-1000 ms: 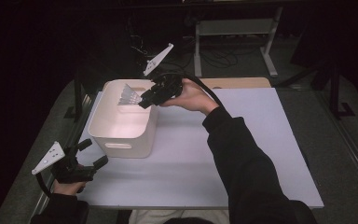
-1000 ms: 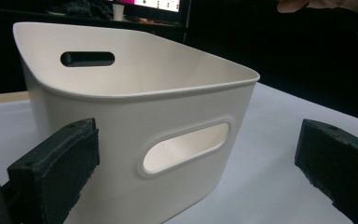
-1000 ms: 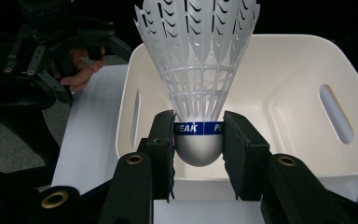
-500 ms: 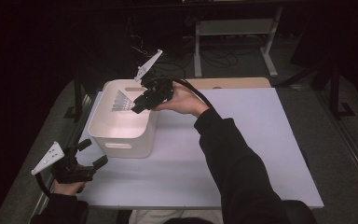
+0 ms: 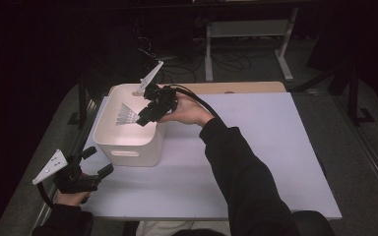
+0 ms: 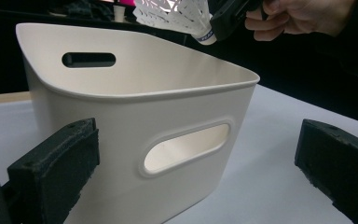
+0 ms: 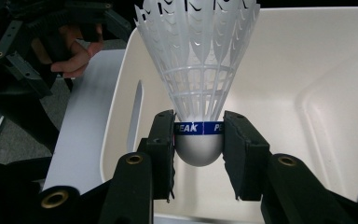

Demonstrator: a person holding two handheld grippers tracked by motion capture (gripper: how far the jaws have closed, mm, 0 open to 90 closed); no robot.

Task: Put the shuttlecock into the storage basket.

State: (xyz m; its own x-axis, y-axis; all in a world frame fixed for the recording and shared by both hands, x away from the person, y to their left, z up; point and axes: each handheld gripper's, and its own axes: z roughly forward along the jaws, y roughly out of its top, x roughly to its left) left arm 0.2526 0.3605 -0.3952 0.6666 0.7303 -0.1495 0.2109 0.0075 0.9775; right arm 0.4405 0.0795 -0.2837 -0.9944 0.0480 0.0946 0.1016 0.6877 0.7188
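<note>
White plastic shuttlecock point(image 7: 196, 84) clamped at its cork in my right tool point(image 7: 198, 140) over the bin point(image 5: 128, 147); lower further, then release. Left tool point(image 6: 200, 186) idle, jaws wide, holding nothing.

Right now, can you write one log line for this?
right gripper: shut on shuttlecock | place: above white bin | left gripper: open, holding nothing, beside bin

So from down by the left gripper point(image 6: 205, 182), its two black jaws stand wide apart with nothing between them, just framing the white bin point(image 6: 135, 116) on the pale table point(image 6: 261, 140). Above the bin's far rim, the right gripper point(image 6: 228, 18) pinches a white shuttlecock point(image 6: 177, 14) by its cork, feathers pointing left.
</note>
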